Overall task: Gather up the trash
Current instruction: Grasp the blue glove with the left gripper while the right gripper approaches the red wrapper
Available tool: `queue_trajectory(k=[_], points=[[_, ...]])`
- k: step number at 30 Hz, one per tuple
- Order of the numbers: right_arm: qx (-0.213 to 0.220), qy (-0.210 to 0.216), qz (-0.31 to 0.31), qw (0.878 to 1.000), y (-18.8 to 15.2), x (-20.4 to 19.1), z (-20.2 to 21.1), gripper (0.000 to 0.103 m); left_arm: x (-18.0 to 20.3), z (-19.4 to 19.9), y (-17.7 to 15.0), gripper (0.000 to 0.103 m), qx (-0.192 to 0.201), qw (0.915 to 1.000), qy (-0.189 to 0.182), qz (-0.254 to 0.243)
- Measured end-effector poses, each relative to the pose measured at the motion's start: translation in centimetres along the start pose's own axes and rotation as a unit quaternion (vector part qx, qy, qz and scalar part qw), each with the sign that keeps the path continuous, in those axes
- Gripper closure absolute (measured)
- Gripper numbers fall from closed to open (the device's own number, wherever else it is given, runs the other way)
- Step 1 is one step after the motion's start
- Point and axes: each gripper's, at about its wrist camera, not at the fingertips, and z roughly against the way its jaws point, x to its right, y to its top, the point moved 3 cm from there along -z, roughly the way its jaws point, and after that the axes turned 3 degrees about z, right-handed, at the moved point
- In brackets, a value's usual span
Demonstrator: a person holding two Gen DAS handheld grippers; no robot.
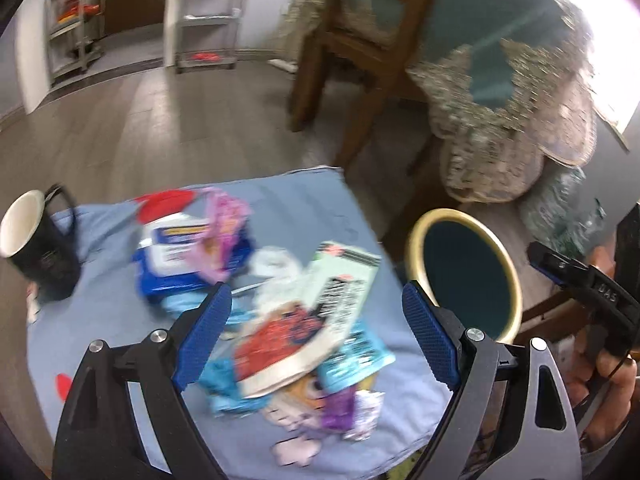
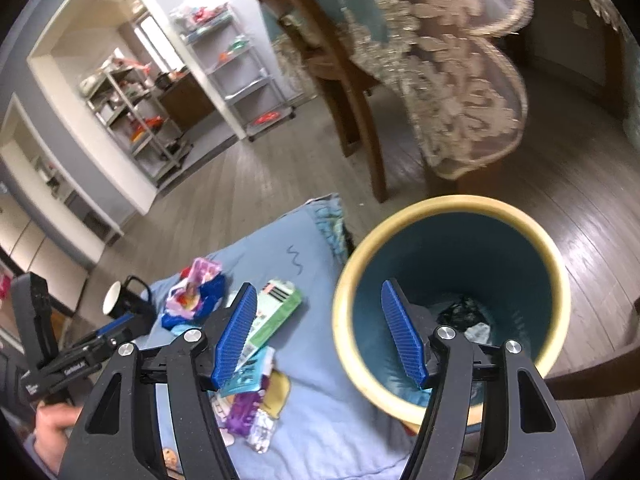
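Several wrappers lie piled on a blue cloth (image 1: pixel 104 312): a green-and-red snack bag (image 1: pixel 312 312), a blue wipes pack (image 1: pixel 180 260), a pink wrapper (image 1: pixel 224 232) and a purple wrapper (image 1: pixel 340 408). My left gripper (image 1: pixel 316 332) is open, its fingers on either side of the snack bag, just above it. My right gripper (image 2: pixel 320 336) is open and empty, over the near rim of a yellow-rimmed teal bin (image 2: pixel 556 280) with some trash at its bottom (image 2: pixel 464 312). The bin also shows in the left wrist view (image 1: pixel 516 280).
A black mug (image 1: pixel 36 240) stands on the cloth's left edge. A wooden chair (image 1: pixel 360 40) and a lace-draped table (image 1: pixel 500 120) stand beyond the bin. Metal shelves (image 1: pixel 208 12) line the far wall across bare wood floor.
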Motion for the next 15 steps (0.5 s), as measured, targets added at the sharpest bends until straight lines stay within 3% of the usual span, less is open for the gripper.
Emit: queue_trajectory(k=[9, 12, 15], points=[[-0.019, 0.012, 0.035, 0.999, -0.7, -3.7, -1.6, 0.037, -7.8, 0.7, -0.9, 0.020, -0.006, 0.9965, 0.038, 0.073], [-0.026, 0.015, 0.048, 0.998, -1.1, -4.8, -2.2, 0.037, -8.8, -0.3, -2.0, 0.022, -0.026, 0.9950, 0.042, 0.087], [-0.034, 0.016, 0.057, 0.998, -1.4, -5.6, -2.8, 0.037, -9.3, -2.4, -3.7, 0.032, -0.066, 0.9921, 0.035, 0.101]])
